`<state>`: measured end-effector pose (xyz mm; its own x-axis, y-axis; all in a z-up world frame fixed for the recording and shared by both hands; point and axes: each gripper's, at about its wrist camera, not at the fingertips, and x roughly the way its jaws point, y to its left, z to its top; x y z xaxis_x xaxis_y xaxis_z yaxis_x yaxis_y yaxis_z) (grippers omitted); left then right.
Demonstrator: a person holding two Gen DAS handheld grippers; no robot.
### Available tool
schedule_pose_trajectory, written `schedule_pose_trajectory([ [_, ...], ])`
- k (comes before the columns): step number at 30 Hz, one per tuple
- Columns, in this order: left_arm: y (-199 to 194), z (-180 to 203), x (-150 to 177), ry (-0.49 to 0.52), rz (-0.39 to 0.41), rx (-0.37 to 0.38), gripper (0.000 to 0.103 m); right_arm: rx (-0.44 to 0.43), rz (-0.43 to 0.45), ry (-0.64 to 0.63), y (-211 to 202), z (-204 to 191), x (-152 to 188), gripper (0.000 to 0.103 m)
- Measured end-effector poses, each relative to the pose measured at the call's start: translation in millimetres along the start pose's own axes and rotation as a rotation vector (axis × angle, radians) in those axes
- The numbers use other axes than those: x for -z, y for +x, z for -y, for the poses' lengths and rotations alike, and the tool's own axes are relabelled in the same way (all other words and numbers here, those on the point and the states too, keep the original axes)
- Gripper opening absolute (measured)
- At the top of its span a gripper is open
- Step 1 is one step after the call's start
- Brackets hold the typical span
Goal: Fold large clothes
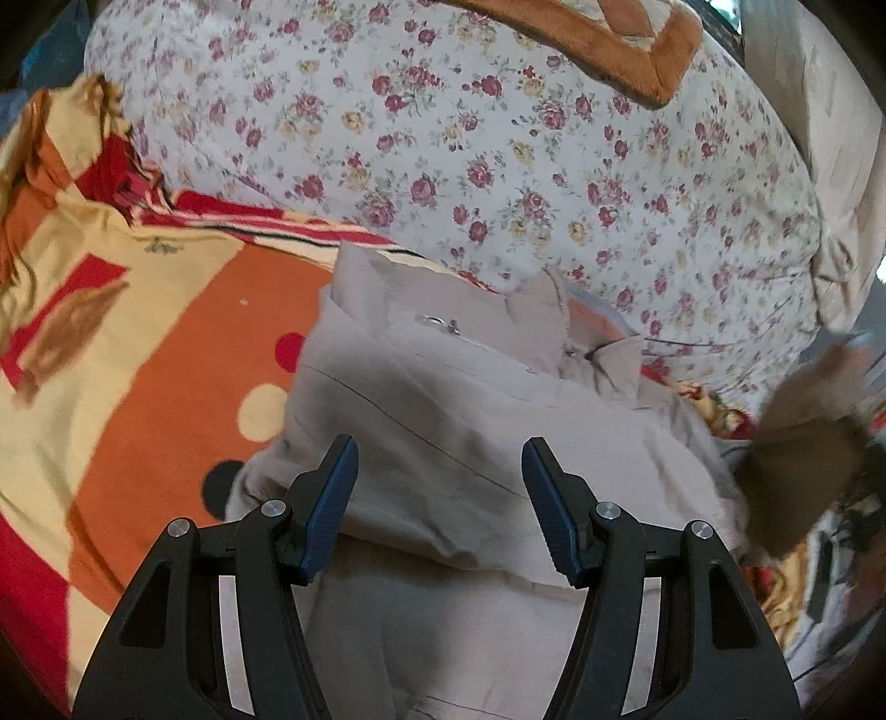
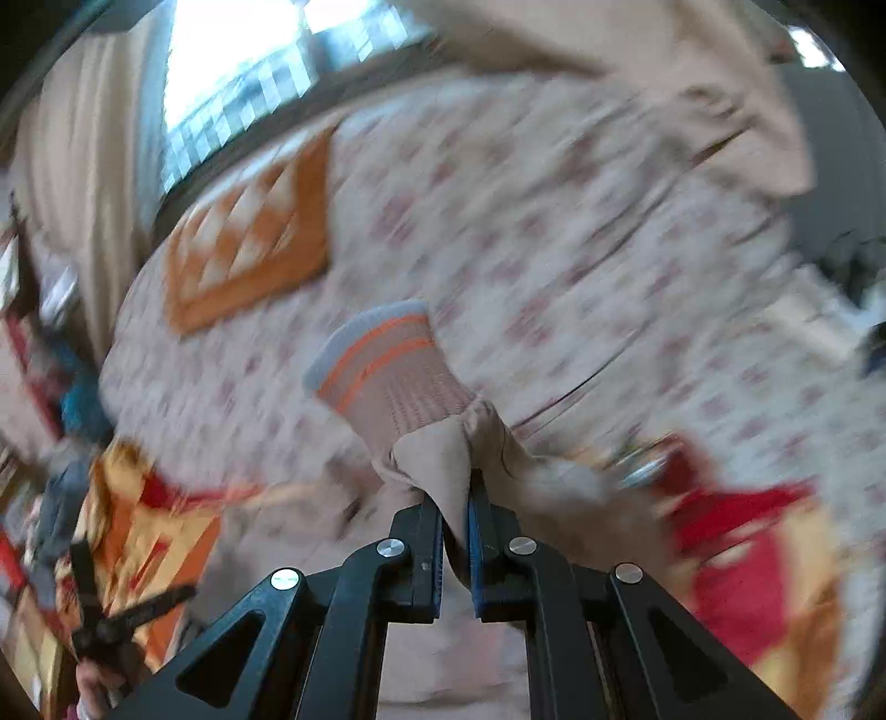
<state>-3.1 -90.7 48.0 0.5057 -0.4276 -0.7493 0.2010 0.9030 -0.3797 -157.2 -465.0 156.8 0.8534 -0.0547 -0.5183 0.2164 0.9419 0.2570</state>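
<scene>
A beige jacket [image 1: 432, 387] with a zip lies bunched on a patterned blanket [image 1: 166, 343]. My left gripper [image 1: 440, 446] hovers just above the jacket, open, with nothing between its fingers. In the right wrist view my right gripper [image 2: 457, 493] is shut on the jacket's sleeve [image 2: 437, 459]. The ribbed cuff [image 2: 387, 365], striped orange with a grey edge, sticks up past the fingertips. That view is heavily motion-blurred. A blurred brown shape [image 1: 803, 443] at the right edge of the left wrist view looks like the lifted sleeve.
A white floral sheet [image 1: 498, 138] covers the bed behind the jacket, with an orange quilted cushion [image 1: 609, 44] at its far end. A window [image 2: 249, 66] and a pale curtain [image 2: 83, 194] stand beyond the bed. A hand with a black gripper [image 2: 105, 626] shows at lower left.
</scene>
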Motion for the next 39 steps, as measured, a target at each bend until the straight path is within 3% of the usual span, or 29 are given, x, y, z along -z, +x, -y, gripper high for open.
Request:
schedule_pose_trajectory([
  [3, 4, -3, -1, -0.035, -0.019, 0.053, 0.062, -0.073, -0.094, -0.017, 47, -42, 43, 0.007],
  [5, 7, -4, -1, -0.061, -0.04, 0.1, 0.069, -0.079, -0.154, -0.074, 77, -70, 76, 0.007],
  [9, 12, 1, 1, -0.089, -0.085, 0.189, 0.076, -0.071, -0.41, -0.212, 123, -98, 133, 0.012],
  [10, 13, 4, 2, -0.08, -0.095, 0.199, 0.076, -0.076, -0.418, -0.241, 118, -98, 141, 0.016],
  [12, 15, 16, 6, -0.047, -0.113, 0.218, 0.079, -0.123, -0.412, -0.244, 98, -89, 144, 0.059],
  [13, 17, 20, 7, -0.037, -0.119, 0.223, 0.08, -0.149, -0.408, -0.214, 87, -82, 144, 0.064],
  [18, 31, 50, 18, -0.019, -0.167, 0.277, 0.081, -0.202, -0.316, -0.08, 38, -47, 133, 0.067],
  [21, 41, 69, 27, -0.009, -0.196, 0.252, 0.081, -0.153, -0.21, -0.007, 21, -22, 127, 0.073],
  [27, 64, 92, 40, 0.026, -0.222, 0.189, 0.081, -0.161, -0.212, 0.136, 27, 10, 121, 0.073],
  [28, 67, 90, 41, 0.016, -0.217, 0.196, 0.079, -0.158, -0.206, 0.138, 27, 12, 120, 0.073],
  [29, 68, 88, 39, 0.004, -0.204, 0.213, 0.06, -0.156, -0.198, 0.139, 26, 13, 119, 0.073],
  [30, 68, 88, 36, 0.015, -0.195, 0.208, 0.031, -0.151, -0.189, 0.137, 23, 14, 118, 0.073],
  [31, 65, 88, 30, 0.04, -0.176, 0.195, 0.022, -0.134, -0.168, 0.133, 20, 17, 116, 0.073],
  [36, 29, 63, -1, -0.017, -0.085, 0.247, 0.015, -0.014, -0.06, 0.175, 7, 40, 107, 0.072],
  [39, 4, 37, -21, -0.044, 0.011, 0.183, 0.015, 0.042, -0.035, 0.238, 7, 63, 102, 0.073],
])
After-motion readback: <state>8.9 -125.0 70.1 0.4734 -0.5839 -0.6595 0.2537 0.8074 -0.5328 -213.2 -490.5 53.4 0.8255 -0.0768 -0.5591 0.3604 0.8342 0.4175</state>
